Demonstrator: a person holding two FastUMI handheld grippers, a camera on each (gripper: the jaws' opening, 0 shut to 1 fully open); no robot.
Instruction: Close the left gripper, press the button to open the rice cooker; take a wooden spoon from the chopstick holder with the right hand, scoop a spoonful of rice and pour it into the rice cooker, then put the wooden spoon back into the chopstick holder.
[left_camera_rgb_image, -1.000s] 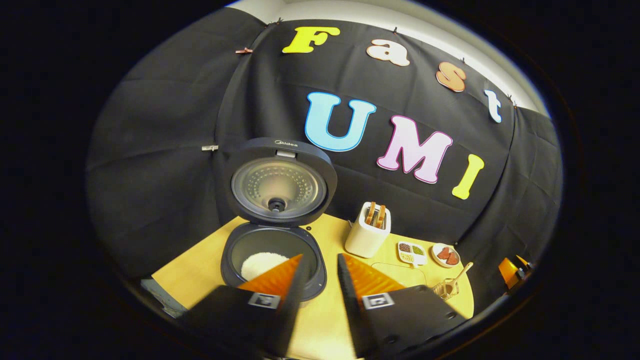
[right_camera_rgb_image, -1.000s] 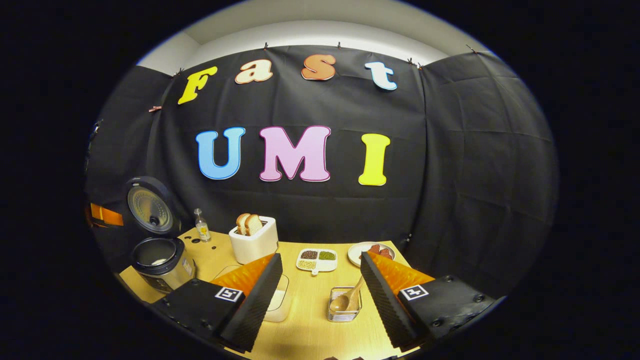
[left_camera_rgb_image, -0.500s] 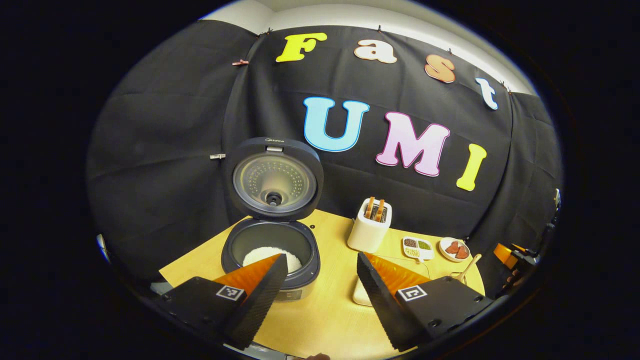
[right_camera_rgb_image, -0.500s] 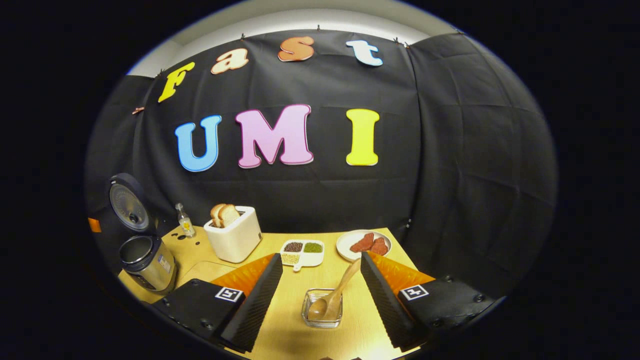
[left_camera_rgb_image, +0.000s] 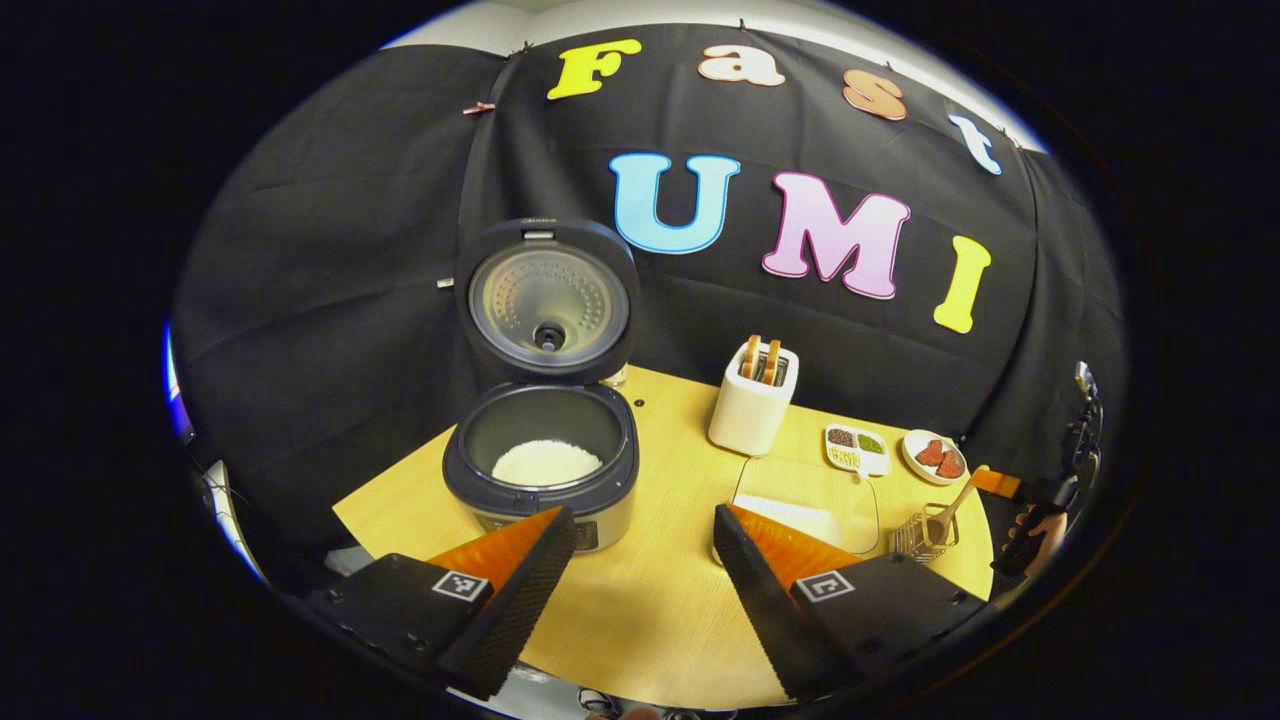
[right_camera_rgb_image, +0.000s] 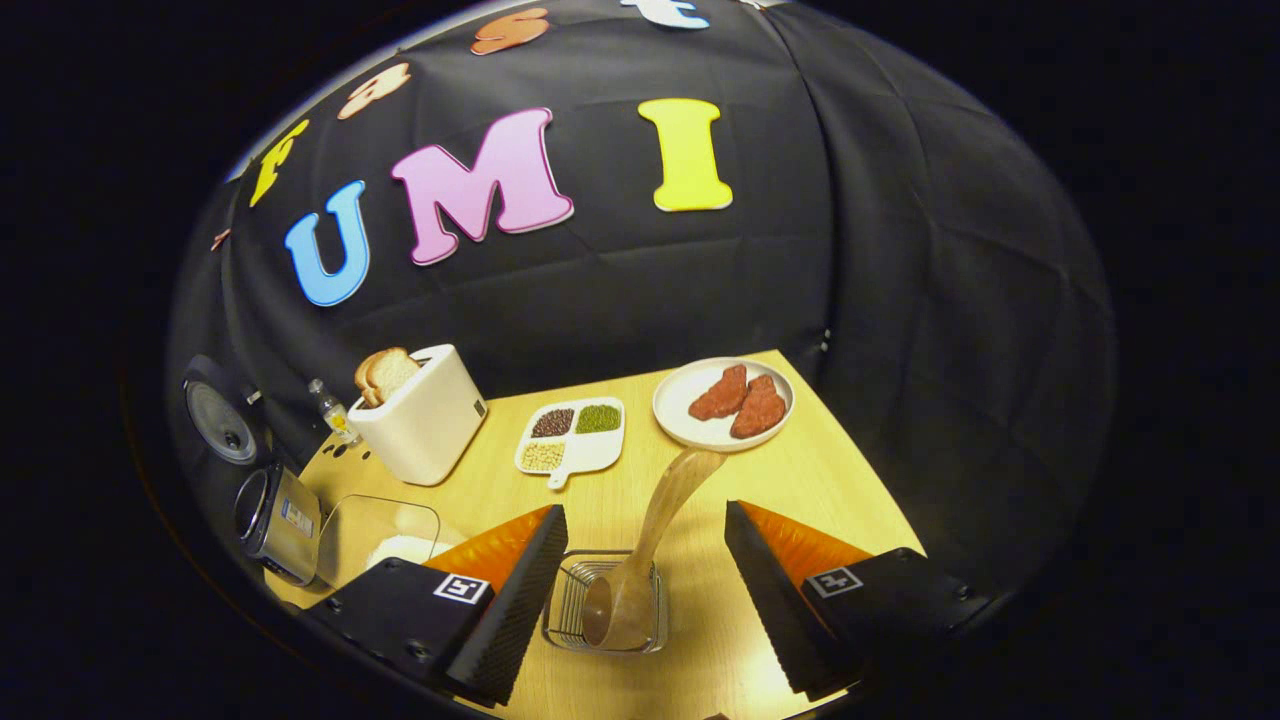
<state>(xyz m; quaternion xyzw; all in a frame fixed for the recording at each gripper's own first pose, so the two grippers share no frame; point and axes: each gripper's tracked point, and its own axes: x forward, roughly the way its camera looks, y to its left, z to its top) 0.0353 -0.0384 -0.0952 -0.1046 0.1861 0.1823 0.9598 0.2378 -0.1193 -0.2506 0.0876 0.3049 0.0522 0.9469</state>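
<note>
Here, the rice cooker (left_camera_rgb_image: 541, 460) stands open on the wooden table (left_camera_rgb_image: 650, 610), its lid (left_camera_rgb_image: 546, 298) tipped upright against the black cloth wall and a mound of white rice (left_camera_rgb_image: 546, 463) lying in the inner pot. In the left gripper view, the left gripper (left_camera_rgb_image: 640, 580) hangs just in front of the cooker with its jaws spread wide, grasping nothing. To the cooker's right sit a white toaster (left_camera_rgb_image: 752, 405) with bread slices in its slots, a clear container (left_camera_rgb_image: 810, 495) with rice in it, a four-part dish of grains (left_camera_rgb_image: 856, 448) and a plate of reddish pieces (left_camera_rgb_image: 931, 456).

In the right gripper view, the right gripper (right_camera_rgb_image: 640, 590) is also released — its two fingers stand well apart on either side of the wire chopstick holder (right_camera_rgb_image: 603, 612), touching neither it nor the spoon. The wooden spoon (right_camera_rgb_image: 640, 560) rests bowl-down inside the holder, its handle leaning up and away toward the plate of reddish pieces (right_camera_rgb_image: 722, 405). Behind the holder lie the dish of grains (right_camera_rgb_image: 570, 435) and the toaster (right_camera_rgb_image: 418, 412), with a small bottle (right_camera_rgb_image: 330, 410) beside it. The rice cooker (right_camera_rgb_image: 275, 510) appears at the far left edge of the table (right_camera_rgb_image: 800, 480), next to the clear container (right_camera_rgb_image: 375, 535) — well apart from the spoon.
</note>
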